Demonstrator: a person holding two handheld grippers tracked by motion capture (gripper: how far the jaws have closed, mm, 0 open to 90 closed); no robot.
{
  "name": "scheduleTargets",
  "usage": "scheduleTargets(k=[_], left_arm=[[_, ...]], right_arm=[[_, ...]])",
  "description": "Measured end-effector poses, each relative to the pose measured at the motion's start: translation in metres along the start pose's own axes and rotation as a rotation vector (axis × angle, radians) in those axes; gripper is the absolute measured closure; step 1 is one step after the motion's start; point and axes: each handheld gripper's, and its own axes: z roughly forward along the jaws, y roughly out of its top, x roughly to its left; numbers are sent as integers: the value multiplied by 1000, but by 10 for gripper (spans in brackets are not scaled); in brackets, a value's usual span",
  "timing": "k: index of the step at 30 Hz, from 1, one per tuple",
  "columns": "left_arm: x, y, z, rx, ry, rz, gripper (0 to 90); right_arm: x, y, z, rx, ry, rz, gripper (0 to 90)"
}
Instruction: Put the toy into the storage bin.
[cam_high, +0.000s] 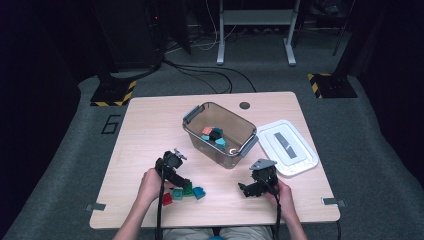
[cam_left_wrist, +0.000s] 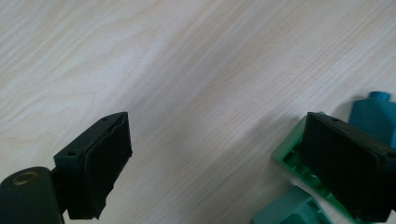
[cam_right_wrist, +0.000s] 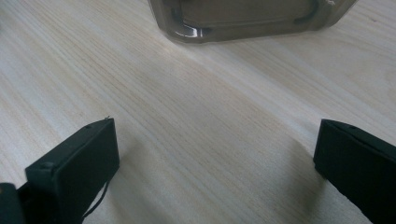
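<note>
My left gripper (cam_high: 181, 186) low over block cluster at near left of table (cam_high: 150, 130), jaws spread, nothing clamped. One pad (cam_left_wrist: 345, 163) sits over green block (cam_left_wrist: 292, 156); teal block (cam_left_wrist: 292, 210) and blue block (cam_left_wrist: 373, 116) just beside. Judgement: wide stance lets jaws straddle green block for pickup. Red block (cam_high: 167, 199) nearest table edge. My right gripper (cam_high: 254, 189) released, empty, parked near clear bin (cam_high: 220, 132), which holds several blocks. White lid (cam_high: 287, 147) lies right of bin, leaving it open for drop-in.
</note>
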Motion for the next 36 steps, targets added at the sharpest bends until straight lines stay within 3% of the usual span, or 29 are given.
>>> scheduleTargets(k=[12, 18, 21, 25, 28, 36], left_arm=[[19, 3, 7, -18, 41, -60, 88], [29, 9, 6, -29, 42, -87, 91], [26, 11, 0, -42, 36, -75, 85], [14, 12, -5, -51, -4, -39, 64], [9, 13, -3, -34, -20, -14, 49], [4, 10, 9, 15, -33, 1, 22]], right_arm=[[0, 0, 0, 0, 0, 0, 0], [0, 0, 0, 0, 0, 0, 0], [0, 0, 0, 1, 0, 1, 0], [0, 0, 0, 0, 0, 0, 0], [0, 0, 0, 0, 0, 0, 0], [0, 0, 0, 0, 0, 0, 0]])
